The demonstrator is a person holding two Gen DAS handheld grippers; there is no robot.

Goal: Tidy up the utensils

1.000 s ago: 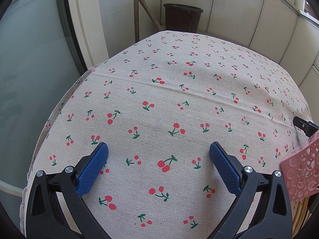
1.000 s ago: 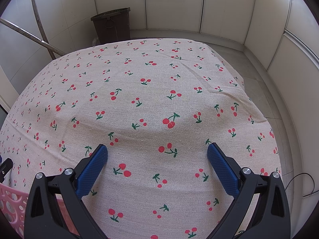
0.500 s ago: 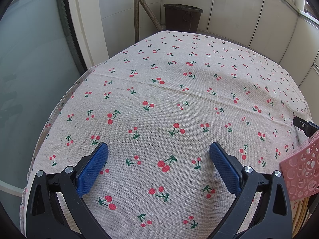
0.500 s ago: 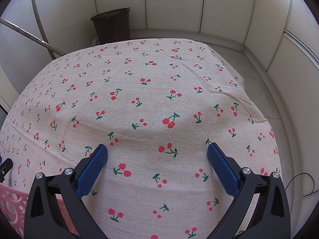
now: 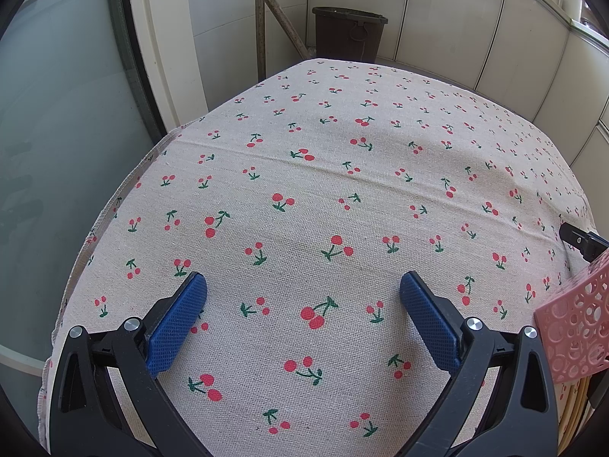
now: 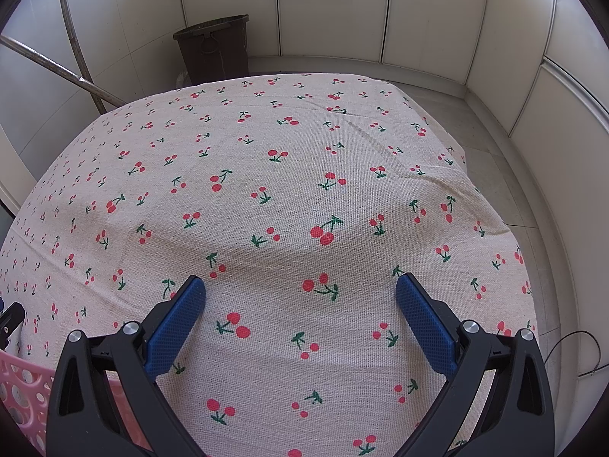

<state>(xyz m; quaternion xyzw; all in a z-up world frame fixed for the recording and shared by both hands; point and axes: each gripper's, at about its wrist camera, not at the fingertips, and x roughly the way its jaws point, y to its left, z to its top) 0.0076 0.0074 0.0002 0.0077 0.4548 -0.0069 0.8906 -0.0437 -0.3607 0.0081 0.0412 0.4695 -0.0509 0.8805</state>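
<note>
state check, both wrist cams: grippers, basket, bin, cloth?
left gripper: open, empty, over the tablecloth
right gripper: open, empty, over the tablecloth
pink basket: on the table between the two grippers, only partly in frame, contents not visible
tablecloth: spread over the table, a few creases
dark bin: upright on the floor beyond the table, no lid

I'm looking at a home balcony or utility corner: tiled walls [image 6: 331,7], a dark bin [image 6: 215,49], a glass door [image 5: 57,152], and a table under a cherry-print cloth [image 6: 289,144].
</note>
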